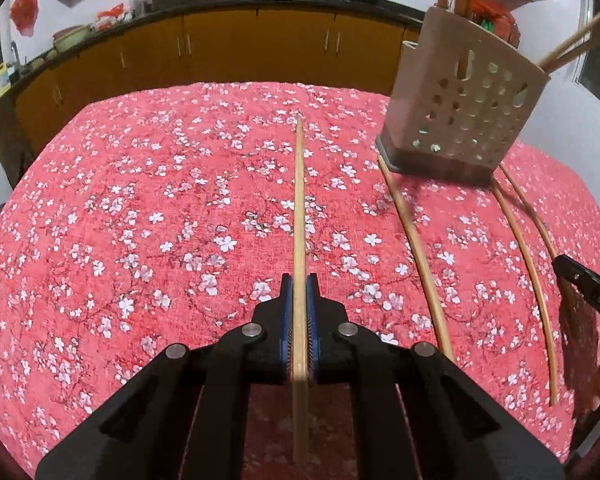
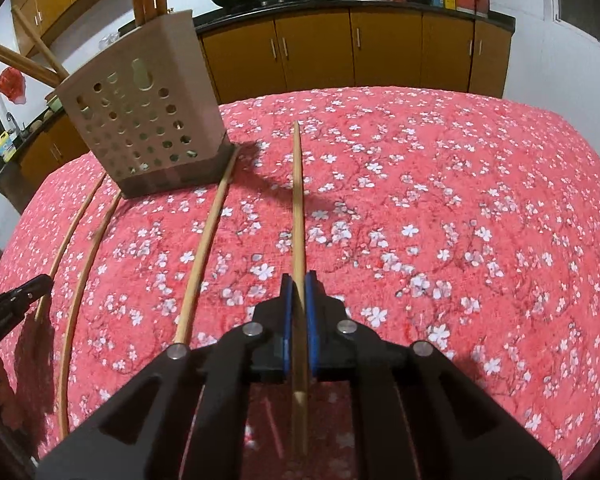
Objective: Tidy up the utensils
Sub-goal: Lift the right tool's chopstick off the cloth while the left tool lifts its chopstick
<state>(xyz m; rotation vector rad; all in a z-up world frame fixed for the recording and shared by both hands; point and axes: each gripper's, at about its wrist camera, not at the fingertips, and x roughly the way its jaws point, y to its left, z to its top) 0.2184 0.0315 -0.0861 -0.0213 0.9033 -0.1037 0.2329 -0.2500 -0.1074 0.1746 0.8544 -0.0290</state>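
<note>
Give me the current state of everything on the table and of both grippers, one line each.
left gripper: shut on a chopstick, held lengthwise between the fingers.
right gripper: shut on another chopstick.
utensil holder: upright on the tablecloth, chopsticks already standing in it.
loose chopsticks: three lying flat in front of the holder.

embossed letters "BAS" on the black right tongs [image 1: 588, 292], nothing else legible

Beige perforated holder [image 1: 460, 120] upright with chopsticks inside; three loose wooden chopsticks [image 1: 416, 248] flat beside it; two more pinched, pointing forward.
</note>
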